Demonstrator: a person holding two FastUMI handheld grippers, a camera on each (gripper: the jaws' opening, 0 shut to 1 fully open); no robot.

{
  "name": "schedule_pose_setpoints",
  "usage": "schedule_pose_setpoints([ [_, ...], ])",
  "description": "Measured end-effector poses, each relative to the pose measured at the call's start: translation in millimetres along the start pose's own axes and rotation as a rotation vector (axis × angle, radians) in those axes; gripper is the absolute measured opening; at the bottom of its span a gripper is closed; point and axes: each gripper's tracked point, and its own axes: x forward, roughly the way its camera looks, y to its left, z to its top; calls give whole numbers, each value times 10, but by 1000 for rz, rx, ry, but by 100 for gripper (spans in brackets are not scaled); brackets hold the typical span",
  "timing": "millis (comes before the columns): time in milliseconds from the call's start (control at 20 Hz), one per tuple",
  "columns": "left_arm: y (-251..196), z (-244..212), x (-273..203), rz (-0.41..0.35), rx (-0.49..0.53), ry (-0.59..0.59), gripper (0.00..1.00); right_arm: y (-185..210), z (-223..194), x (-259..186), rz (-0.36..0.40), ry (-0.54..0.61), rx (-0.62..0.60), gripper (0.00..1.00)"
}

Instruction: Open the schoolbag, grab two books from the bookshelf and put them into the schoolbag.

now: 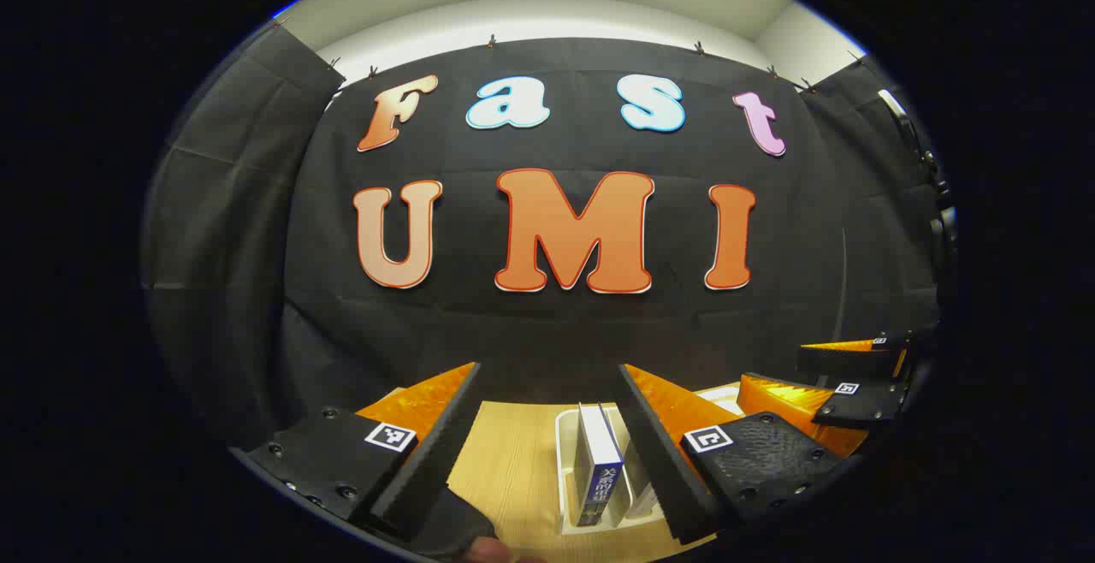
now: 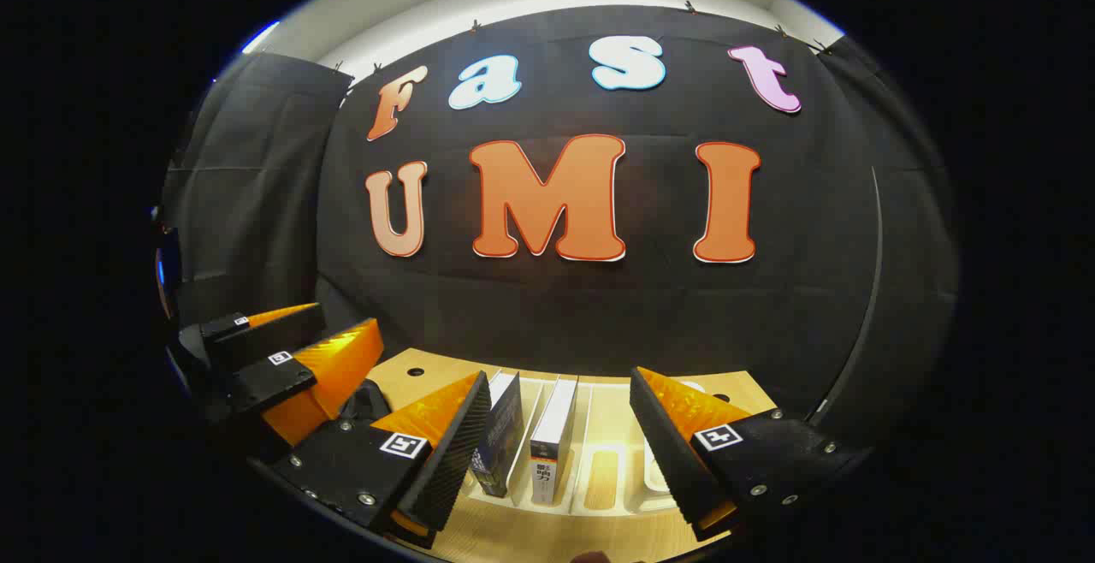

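Two grippers hung with jaws spread above a wooden table [image 2: 505,537], each holding nothing, facing upright books in a white rack.

Seen from the left gripper view, the left gripper [image 1: 549,426] stood wide open, its fingers touching nothing; between them, lower down, a blue-spined book [image 1: 596,477] stood on end in the white book rack [image 1: 562,452], spine toward the camera, long axis vertical. The right gripper [image 1: 855,379] showed farther off at the right edge, also open. In the right gripper view, the right gripper [image 2: 560,426] was equally wide open and empty. Two books stood just beside each other in the rack's [image 2: 599,477] slots: a dark blue book [image 2: 500,435] close by the near finger, and a white-spined book [image 2: 552,435], both upright and leaning slightly. The left gripper [image 2: 282,349] appeared at far left, parted.
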Motion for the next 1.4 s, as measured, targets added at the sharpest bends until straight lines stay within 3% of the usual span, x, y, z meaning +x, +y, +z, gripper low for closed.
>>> schedule_pose_setpoints([
  [300,-76,-144,30,-43,-1,59,99,-63,19,-5,-25,12,24,98],
  [750,-70,-172,33,-28,12,79,98,-130,16,-37,-35,-11,-1,98],
  [900,-21,-207,20,26,65,97,98,-124,10,-49,-37,-13,-9,98],
  [1400,90,-144,-43,29,95,66,98,-53,-48,-36,-41,-7,-14,97],
])
